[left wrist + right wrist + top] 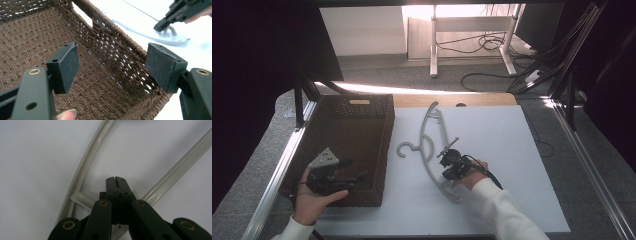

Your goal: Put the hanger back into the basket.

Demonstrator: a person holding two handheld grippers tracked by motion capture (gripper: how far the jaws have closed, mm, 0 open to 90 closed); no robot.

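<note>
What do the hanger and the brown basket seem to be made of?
The hanger looks like moulded plastic, pale grey and smooth; in the right gripper view its bars look slightly see-through with a soft shine. The basket seems woven from brown cord or paper rope: the left gripper view shows a twisted, matte weave with open gaps in the wall. The exact fibre cannot be told.

I think I am in a lab or office room. My white foam table top (492,200) sits inside a frame of silver metal rails (277,175). Past its far edge I see grey carpet (412,75), a white desk's legs (433,45) and tangled black cables (492,42).
</note>
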